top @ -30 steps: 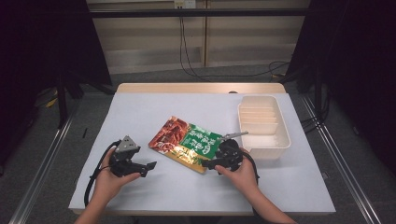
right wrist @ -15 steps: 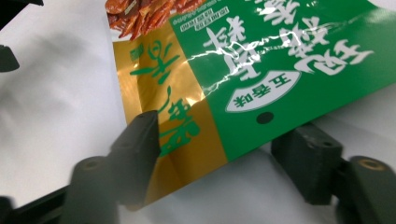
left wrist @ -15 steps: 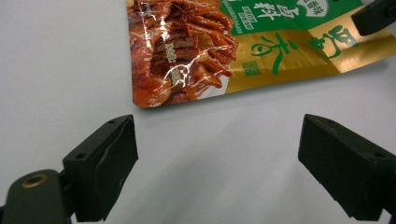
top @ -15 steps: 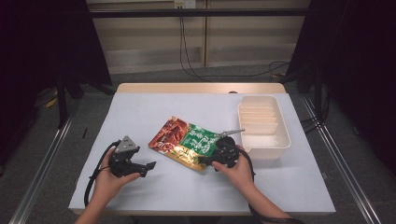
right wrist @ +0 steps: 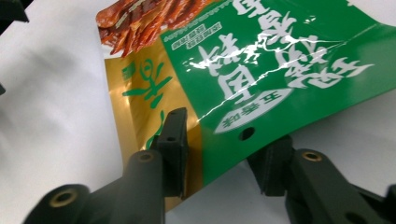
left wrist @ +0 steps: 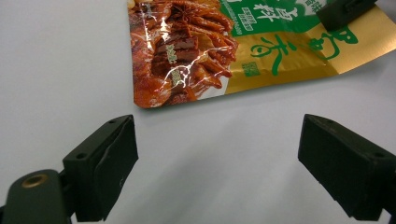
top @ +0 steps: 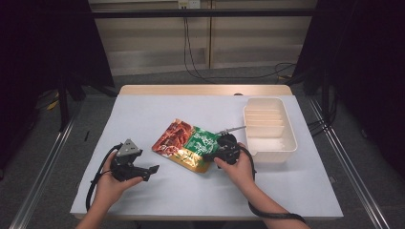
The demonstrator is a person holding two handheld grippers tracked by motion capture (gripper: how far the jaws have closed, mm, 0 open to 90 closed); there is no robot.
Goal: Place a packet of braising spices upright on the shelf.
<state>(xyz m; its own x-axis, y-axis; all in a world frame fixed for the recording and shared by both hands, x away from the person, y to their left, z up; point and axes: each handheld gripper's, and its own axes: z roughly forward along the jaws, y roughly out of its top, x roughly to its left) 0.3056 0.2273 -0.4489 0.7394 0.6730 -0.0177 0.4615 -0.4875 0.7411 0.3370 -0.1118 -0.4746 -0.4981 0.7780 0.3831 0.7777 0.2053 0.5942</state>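
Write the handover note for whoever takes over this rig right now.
Left gripper: jaws open, nothing between them, resting near the snack pouch's lower-left corner.
Right gripper: jaws have just been closing around the pouch's hang-hole edge; a firm pinch isn't certain.
Pouch: flat on the table, left of the plastic tray, which holds nothing.
Done: approach.
Left: probably grip, lift, move into the tray.

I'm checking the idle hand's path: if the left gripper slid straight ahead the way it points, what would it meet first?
Probably the snack pouch. The left gripper has open jaws over bare table, aimed at the pouch's red corner, with nothing between. Farther on, the right gripper is at the pouch's other end.
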